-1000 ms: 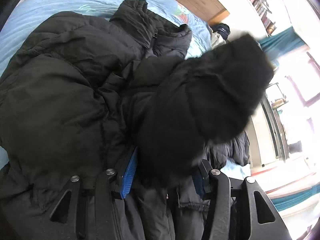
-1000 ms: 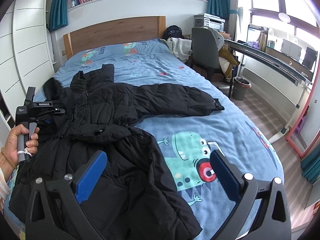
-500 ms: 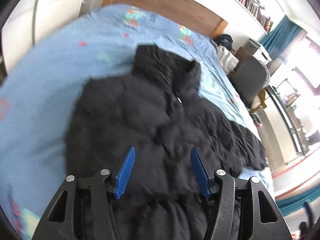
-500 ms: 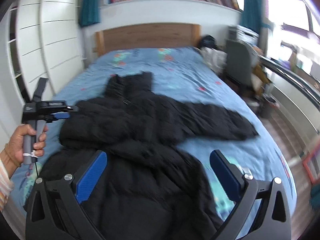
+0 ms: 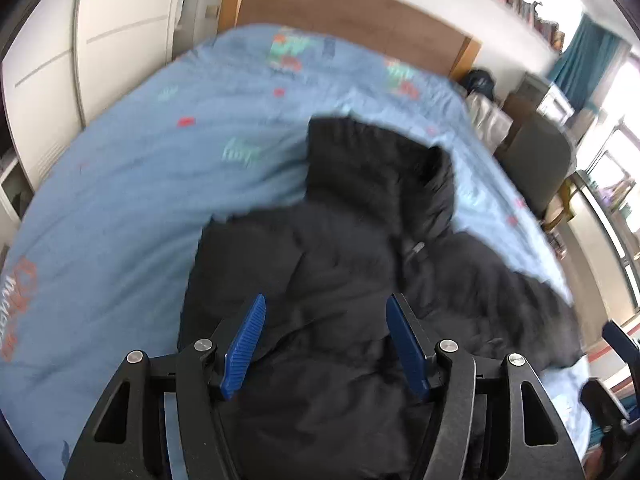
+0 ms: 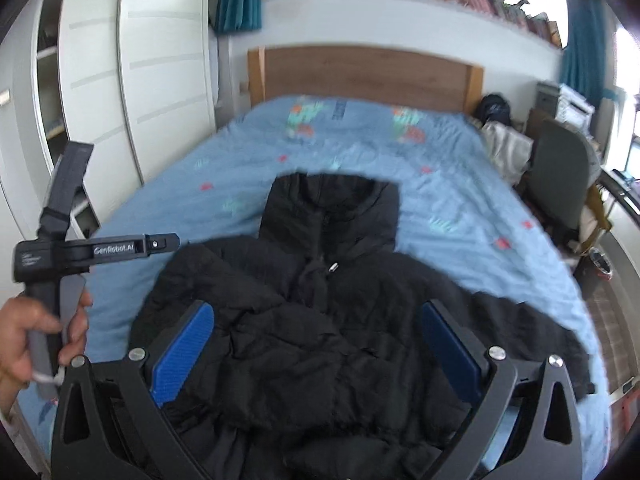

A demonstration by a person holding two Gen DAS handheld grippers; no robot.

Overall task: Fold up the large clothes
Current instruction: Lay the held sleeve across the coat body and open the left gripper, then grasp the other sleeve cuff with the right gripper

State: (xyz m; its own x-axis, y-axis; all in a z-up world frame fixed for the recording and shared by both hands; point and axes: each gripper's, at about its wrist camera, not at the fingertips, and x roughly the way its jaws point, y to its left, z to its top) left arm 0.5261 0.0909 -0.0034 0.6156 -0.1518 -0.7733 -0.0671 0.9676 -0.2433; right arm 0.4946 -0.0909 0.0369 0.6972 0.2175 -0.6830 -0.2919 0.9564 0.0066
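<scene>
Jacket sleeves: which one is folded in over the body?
The sleeve nearest the left gripper lies folded across the jacket; the other sleeve stays spread toward the chair side.

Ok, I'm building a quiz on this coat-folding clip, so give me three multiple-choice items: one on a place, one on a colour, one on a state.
1. The black puffer coat lies on: A a chair, B the blue bedspread, C the floor.
2. The gripper pads are: A red, B green, C blue.
3. The right gripper is: A open and empty, B clamped on a sleeve, C holding a book.

Answers: B, bedspread shows around the coat; C, both views show blue pads; A, its jaws stand wide apart above the coat.
</scene>
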